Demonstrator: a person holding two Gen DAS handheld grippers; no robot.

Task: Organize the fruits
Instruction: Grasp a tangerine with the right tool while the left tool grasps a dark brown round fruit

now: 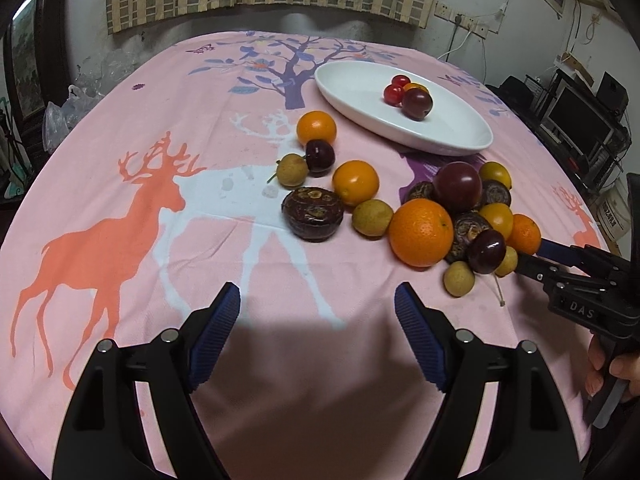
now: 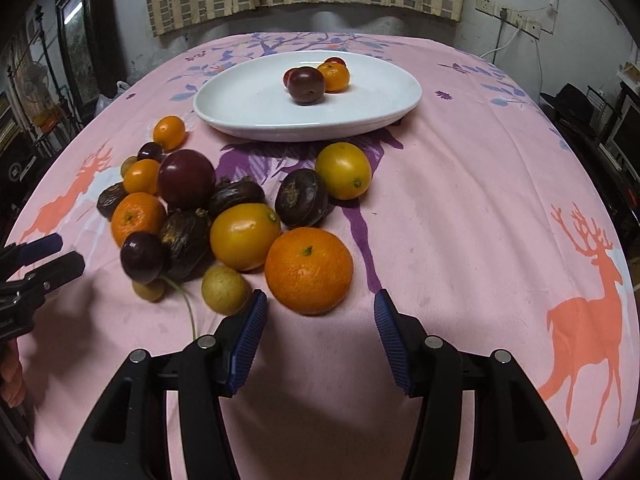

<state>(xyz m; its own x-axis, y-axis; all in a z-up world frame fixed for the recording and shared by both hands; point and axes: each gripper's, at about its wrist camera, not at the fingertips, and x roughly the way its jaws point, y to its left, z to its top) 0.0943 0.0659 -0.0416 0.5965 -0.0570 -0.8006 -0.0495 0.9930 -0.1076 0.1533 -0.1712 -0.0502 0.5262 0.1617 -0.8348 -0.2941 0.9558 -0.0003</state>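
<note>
Both grippers spread wide over the fruit pile

Pink deer-print tabletop [image 2: 460,208] carries the white oval ceramic plate [image 2: 248,104], already holding a dark purple plum [image 2: 306,86]; a big round orange [image 2: 309,271] sits just ahead of the empty right gripper [image 2: 320,320], left gripper [image 1: 318,312] empty too.
</note>
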